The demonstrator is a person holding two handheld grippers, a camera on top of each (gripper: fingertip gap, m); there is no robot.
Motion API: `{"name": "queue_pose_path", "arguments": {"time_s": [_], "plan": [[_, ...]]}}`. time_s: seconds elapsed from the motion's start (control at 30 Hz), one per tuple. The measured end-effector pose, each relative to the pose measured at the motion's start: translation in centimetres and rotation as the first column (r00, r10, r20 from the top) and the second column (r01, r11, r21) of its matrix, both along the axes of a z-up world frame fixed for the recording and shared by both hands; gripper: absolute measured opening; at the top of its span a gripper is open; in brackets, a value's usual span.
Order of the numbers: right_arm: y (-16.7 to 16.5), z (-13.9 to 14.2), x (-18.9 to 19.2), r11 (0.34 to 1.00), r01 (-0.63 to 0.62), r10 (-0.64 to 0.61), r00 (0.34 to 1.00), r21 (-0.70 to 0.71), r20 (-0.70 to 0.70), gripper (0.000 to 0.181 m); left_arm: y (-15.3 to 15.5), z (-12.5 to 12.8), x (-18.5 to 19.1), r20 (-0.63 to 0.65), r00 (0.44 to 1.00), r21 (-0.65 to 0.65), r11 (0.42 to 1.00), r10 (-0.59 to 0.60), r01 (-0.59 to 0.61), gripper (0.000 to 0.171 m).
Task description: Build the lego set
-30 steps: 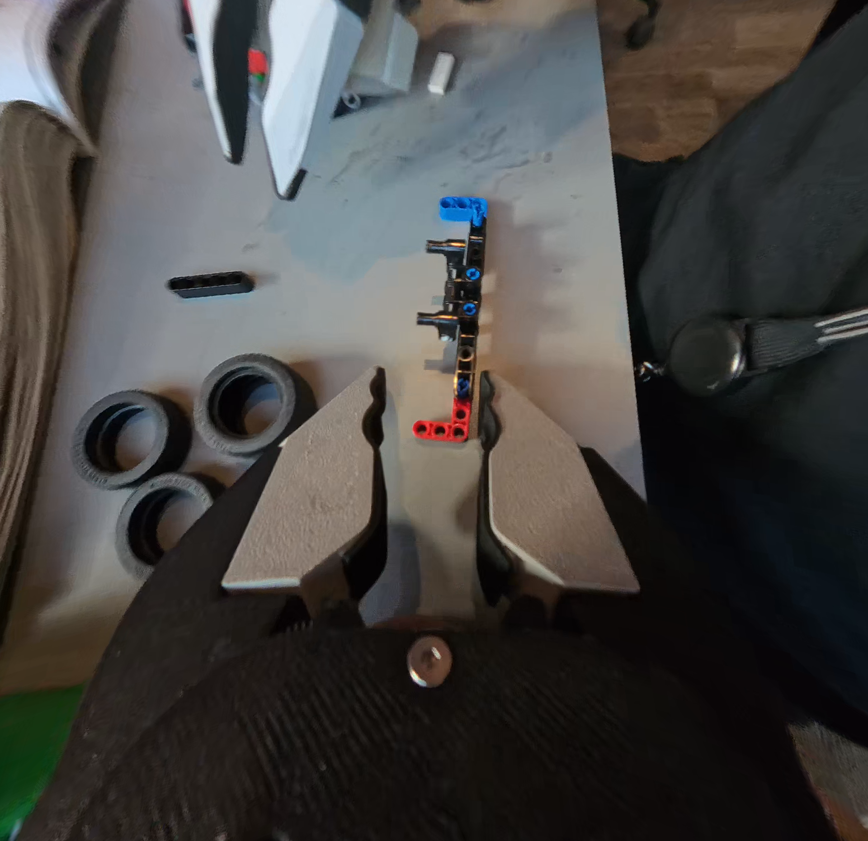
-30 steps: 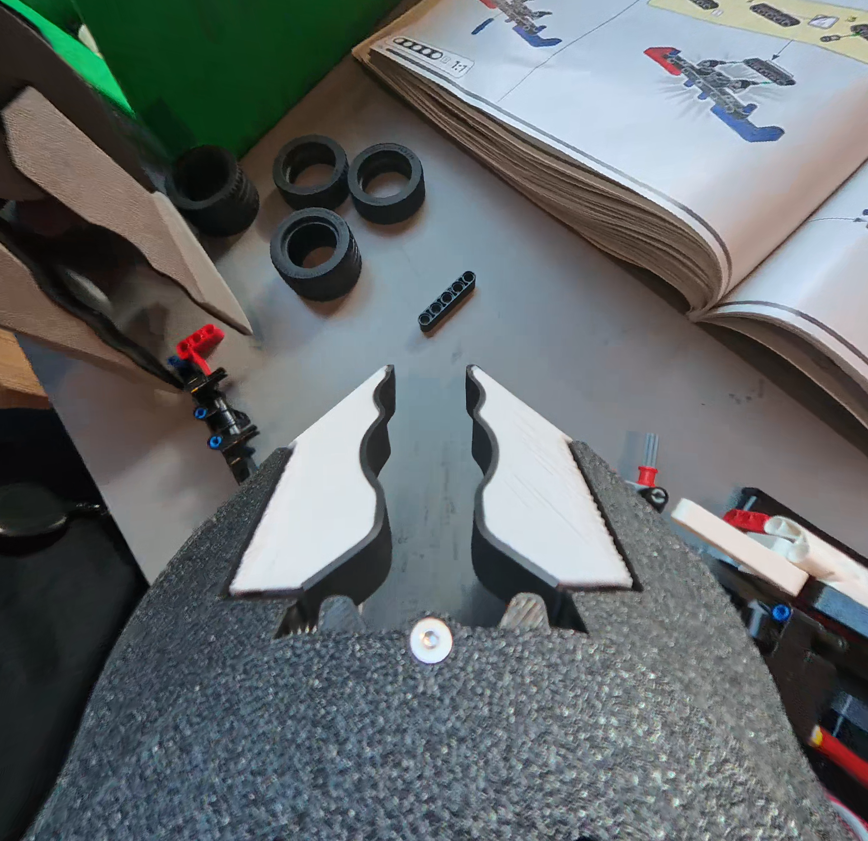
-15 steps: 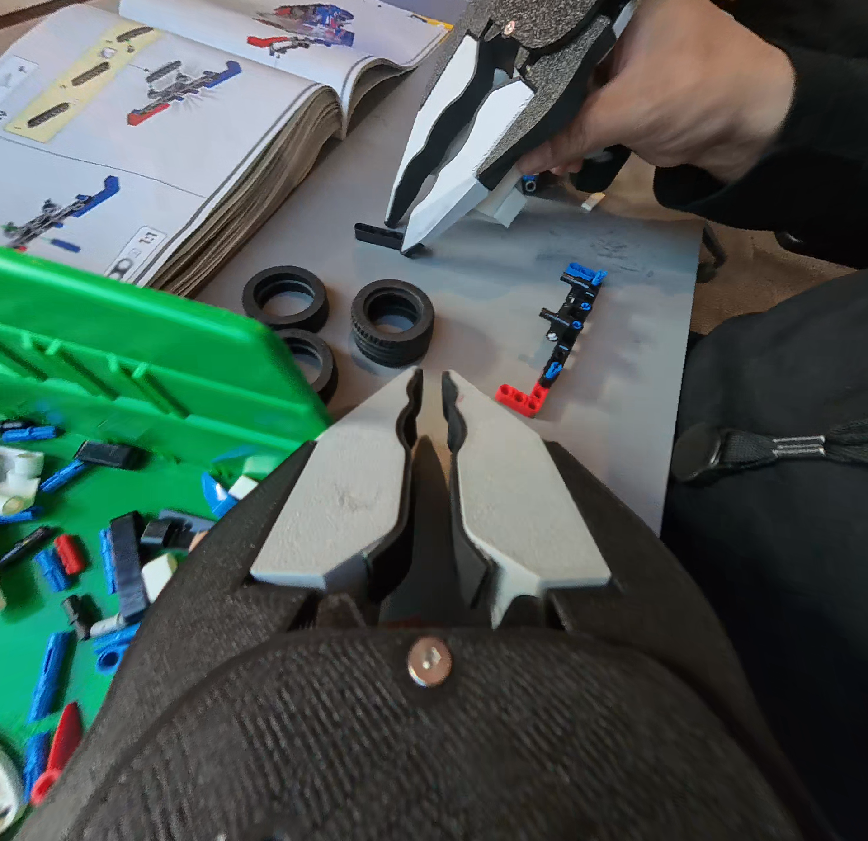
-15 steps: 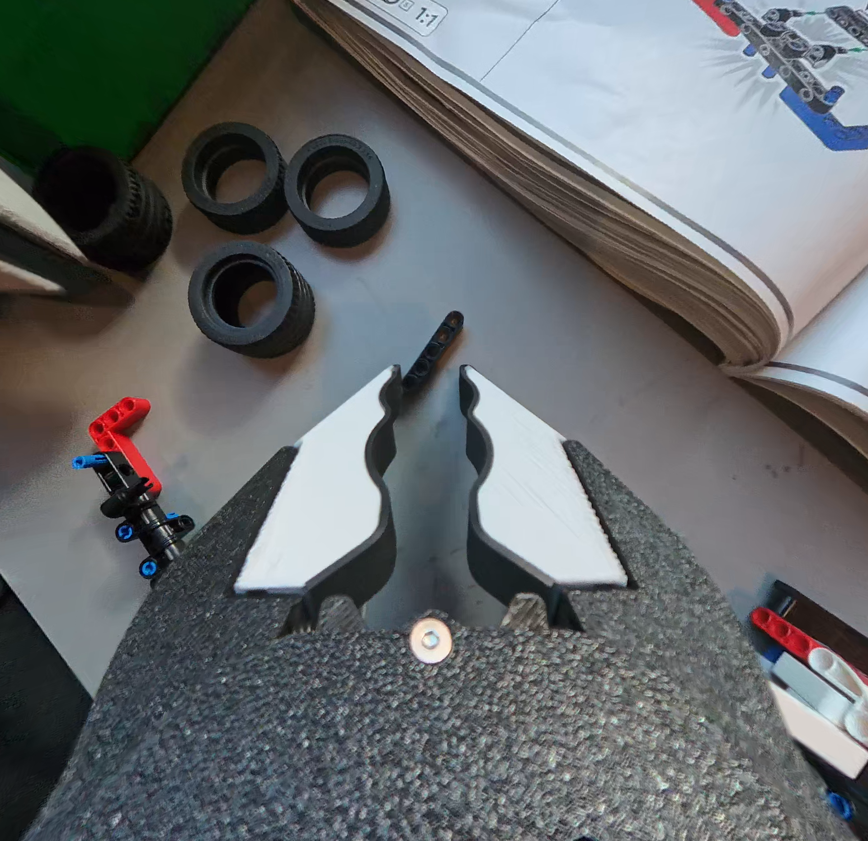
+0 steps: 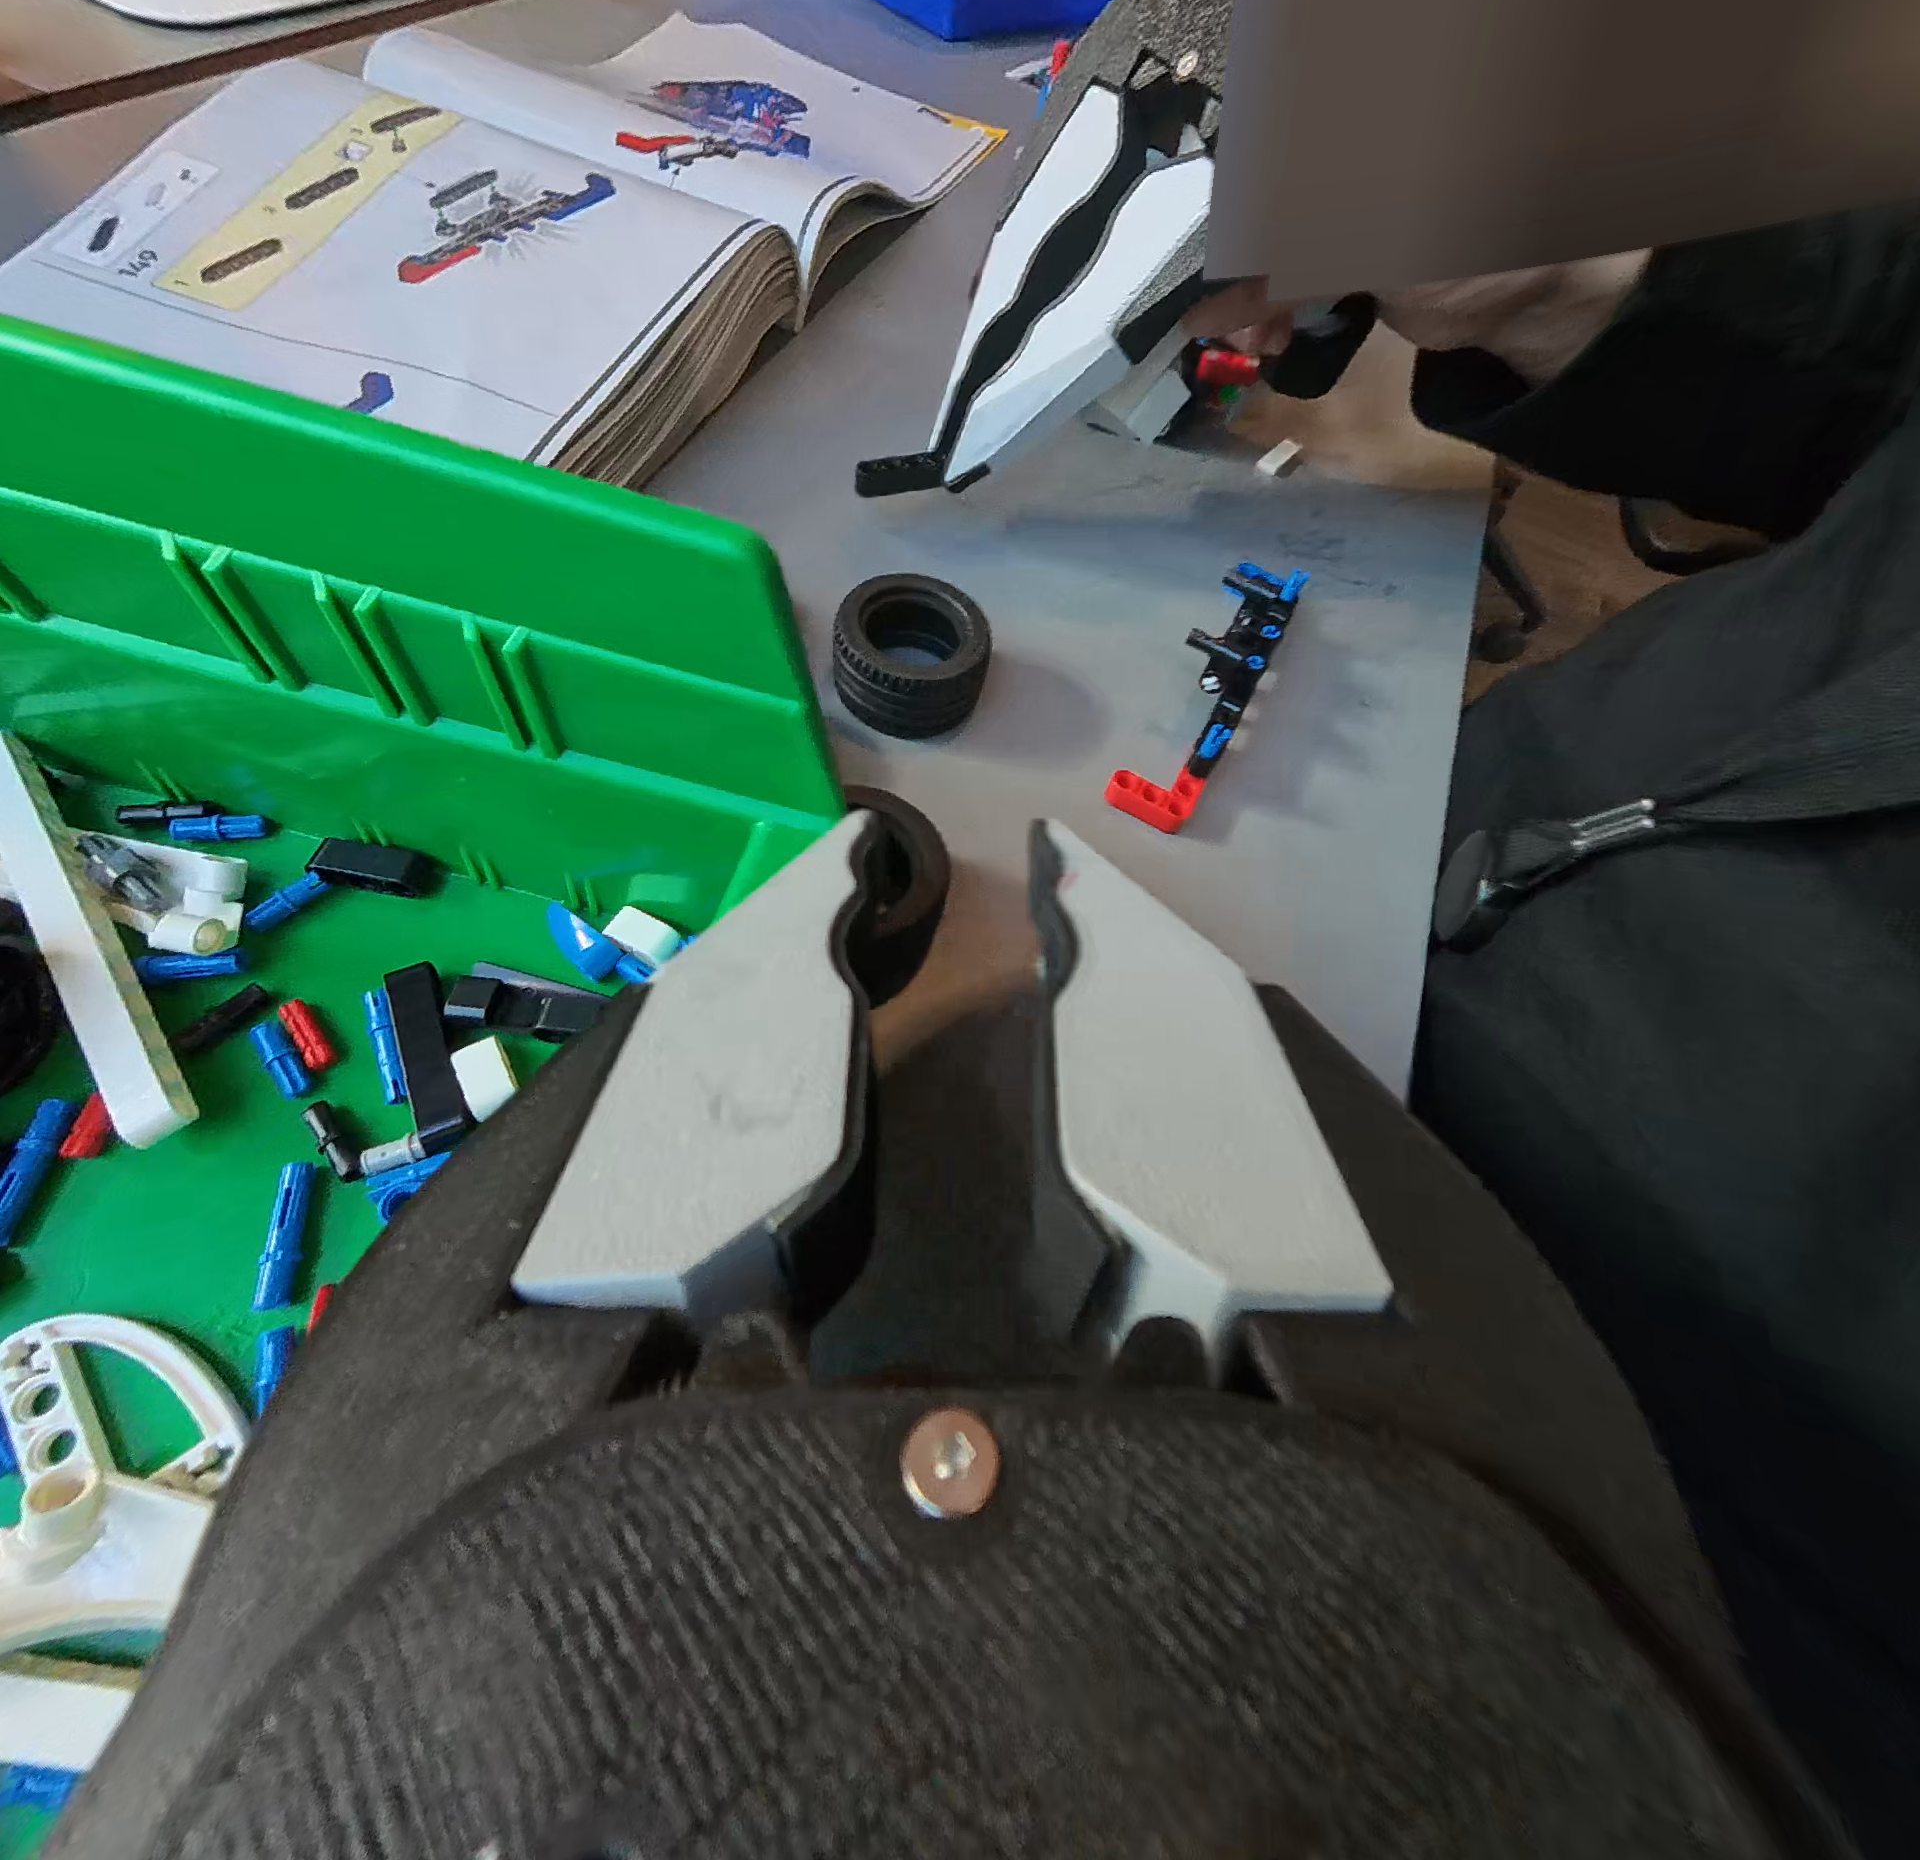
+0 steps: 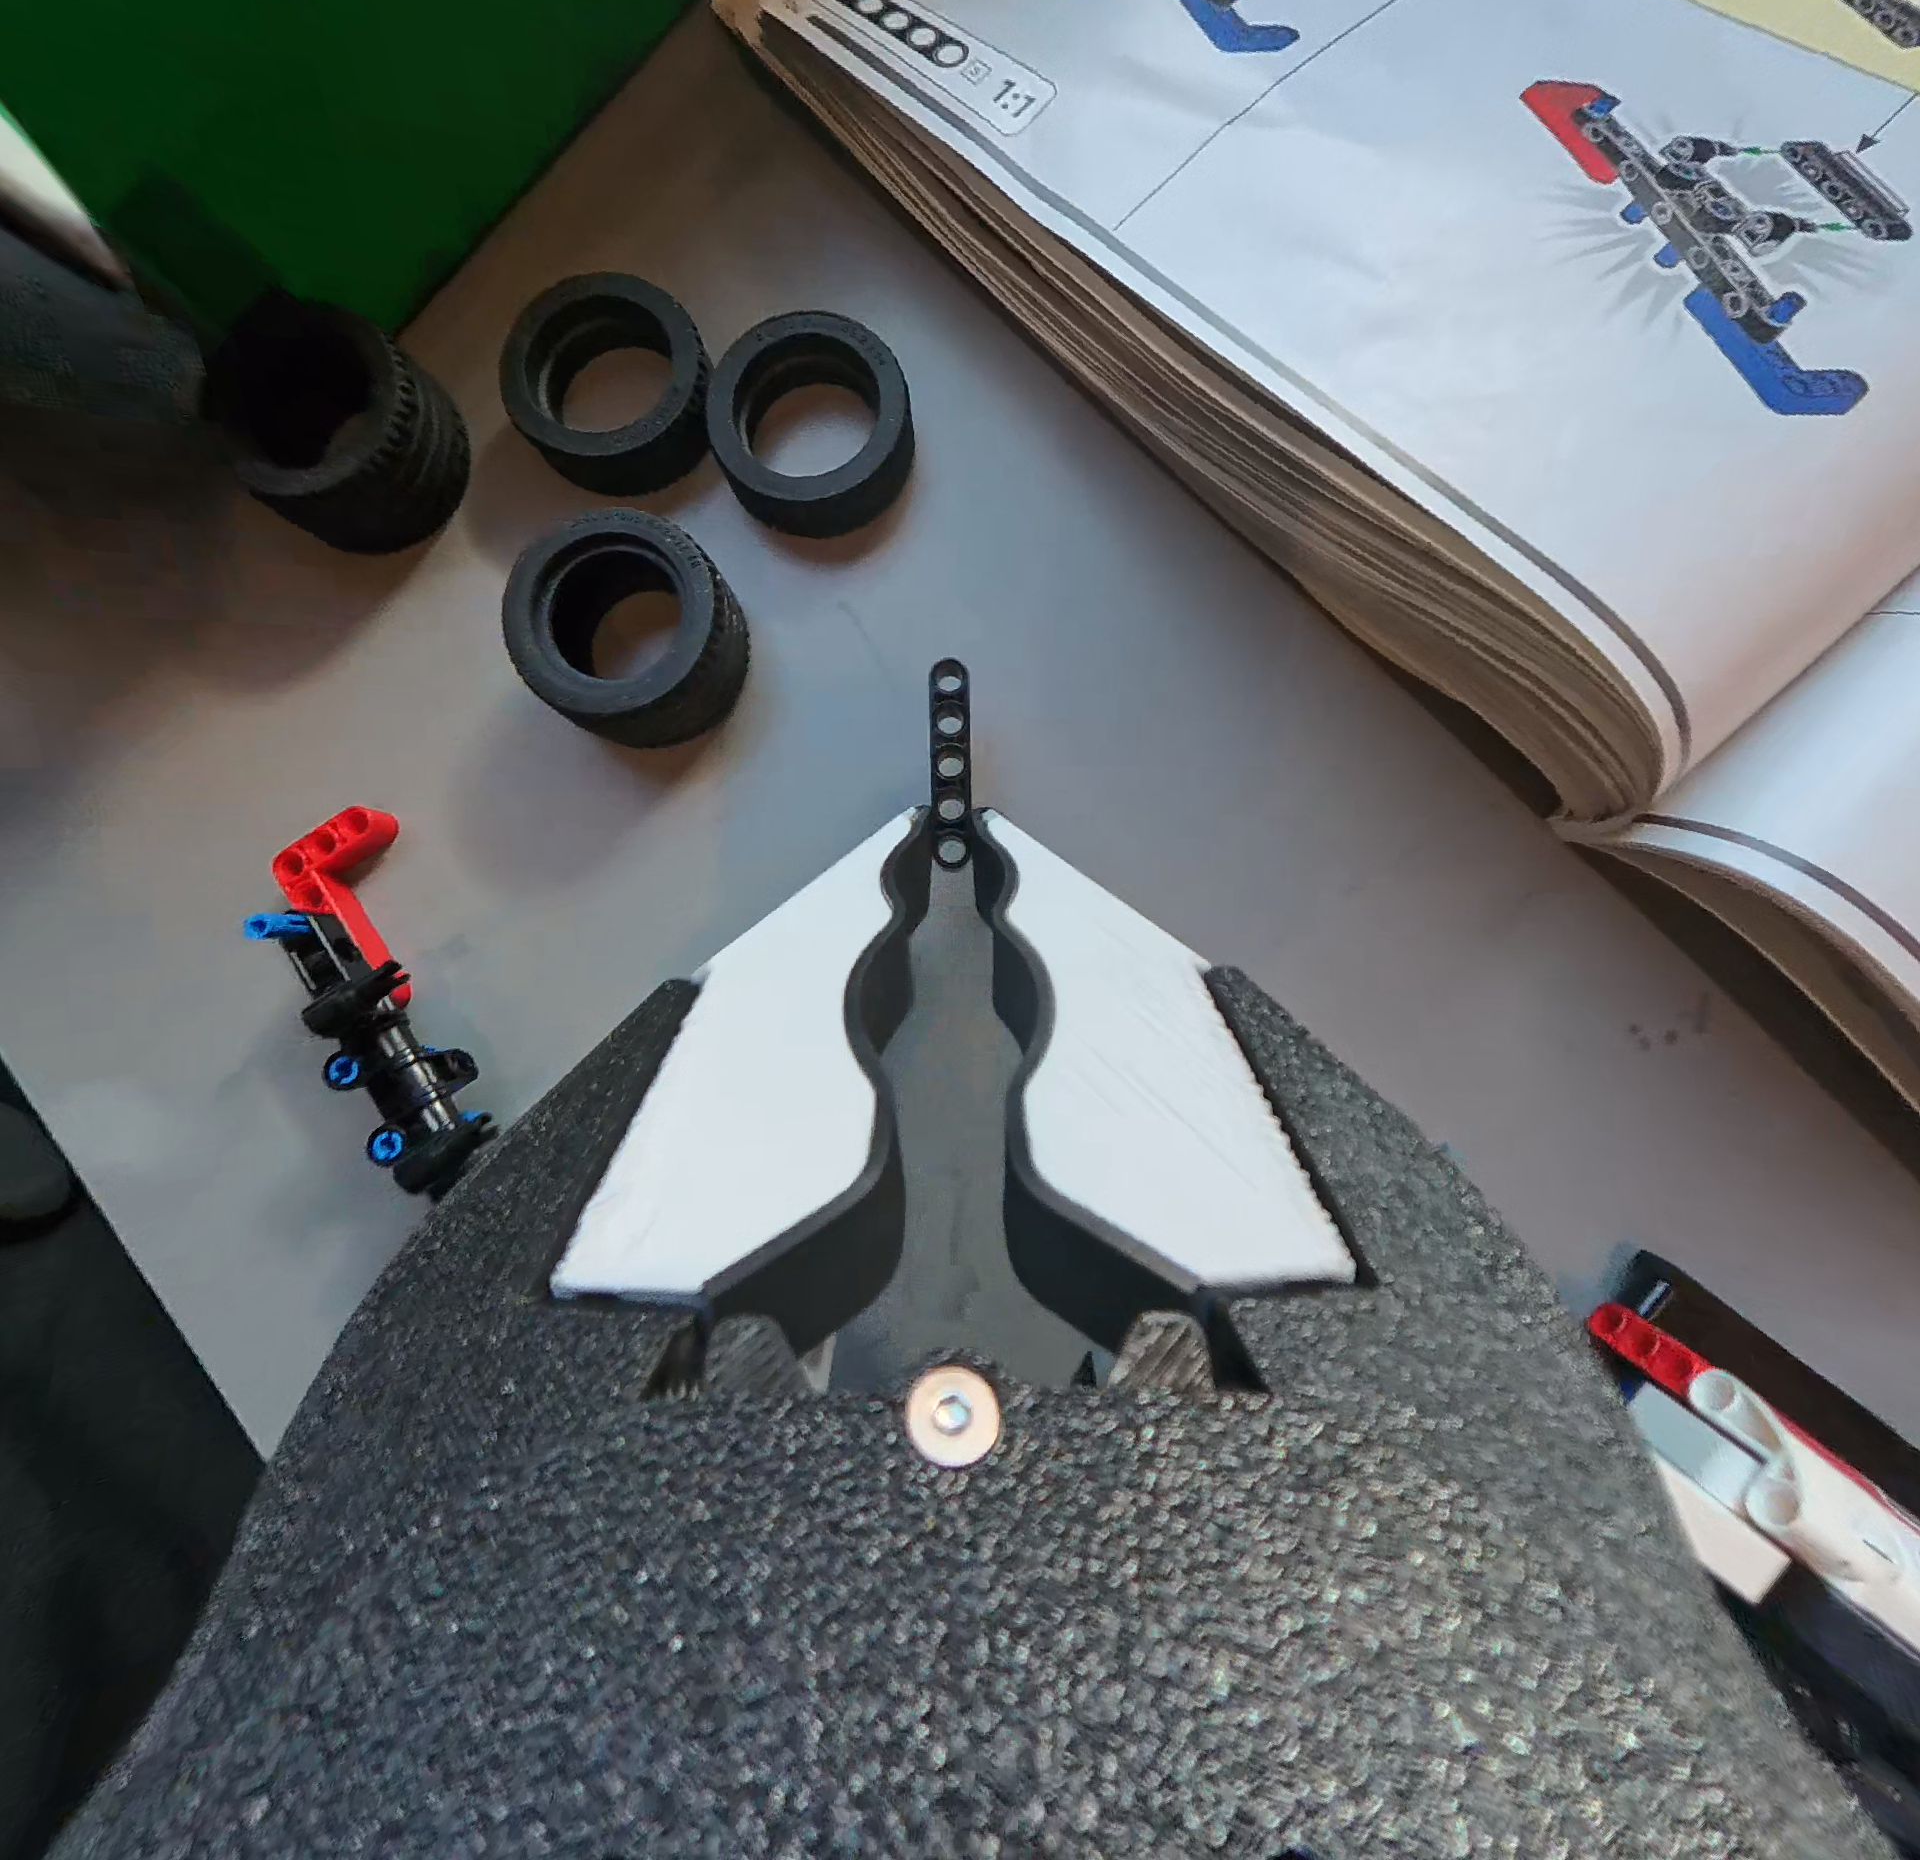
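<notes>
My right gripper (image 6: 951, 823) is shut on one end of a short black beam with holes (image 6: 949, 740), which points away over the grey table. In the left wrist view the right gripper (image 5: 961, 470) holds that beam (image 5: 899, 472) at table level. The black assembly with a red elbow and a blue elbow (image 5: 1216, 704) lies on the table, to the right of my left gripper (image 5: 951, 844), which is open and empty. It also shows in the right wrist view (image 6: 358, 989), at the left.
Several black tyres (image 6: 623, 626) lie on the table; one (image 5: 911, 655) stands beside the green parts tray (image 5: 416, 605) full of loose pieces. The open instruction book (image 6: 1403, 283) lies at the back. A partly built white model (image 6: 1766, 1467) is at the right edge. Left tips to right tips: about 15 cm. From my right tips it is roughly 12 cm to the open instruction book (image 6: 1403, 283); from my left, 20 cm. It is also in sight in the left wrist view (image 5: 565, 305).
My right gripper moved onto the black beam and shut on its end. My left gripper pulled back from the assembly towards the green tray; it narrowed, then opened wider.
</notes>
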State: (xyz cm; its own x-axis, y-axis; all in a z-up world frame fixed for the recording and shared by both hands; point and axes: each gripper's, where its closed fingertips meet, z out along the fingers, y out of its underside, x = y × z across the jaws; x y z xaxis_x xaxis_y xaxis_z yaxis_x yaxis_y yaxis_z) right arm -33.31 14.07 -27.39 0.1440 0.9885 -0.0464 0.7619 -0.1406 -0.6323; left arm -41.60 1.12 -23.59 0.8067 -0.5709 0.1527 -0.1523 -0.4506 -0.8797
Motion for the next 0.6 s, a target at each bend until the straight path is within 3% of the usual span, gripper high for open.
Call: {"name": "queue_pose_path", "arguments": {"time_s": [0.03,0.13,0.27,0.4,0.5,0.53,0.6], "plan": [[-0.1,0.3,0.2,1.000,-0.003,0.002,1.000,-0.007,-0.013,0.007,-0.3,0.2,0.0,-0.005,1.000,0.003,1.000,0.004,-0.004,0.034],[-0.2,1.1,1.1,0.999,-0.005,0.002,0.999,-0.041,-0.053,0.007,-1.3,-0.2,-1.1,-0.114,0.993,0.013,1.000,0.028,-0.027,0.036],[0.0,1.7,2.1,0.998,0.009,-0.015,0.995,-0.069,-0.097,0.007,-2.3,-0.5,-2.9,-0.205,0.978,0.032,0.999,0.039,-0.033,0.023],[-0.2,2.1,2.8,0.996,0.003,-0.015,0.992,-0.093,-0.125,0.007,-2.4,-0.5,-4.3,-0.204,0.979,0.058,0.998,0.027,-0.016,0.003],[-0.3,2.5,3.2,0.997,0.002,-0.014,0.990,-0.082,-0.141,0.007,-2.7,-0.3,-5.0,-0.163,0.987,0.075,0.997,0.009,0.003,0.000],[-0.3,2.6,3.3,0.997,0.002,-0.014,0.989,-0.080,-0.144,0.007,-2.9,0.0,-5.1,-0.138,0.990,0.073,0.997,0.009,0.001,0.004],[-0.3,2.6,3.7,0.997,0.004,-0.015,0.989,-0.080,-0.146,0.007,-3.3,1.4,-4.7,-0.075,0.997,0.070,0.998,0.013,-0.008,0.035]]}}
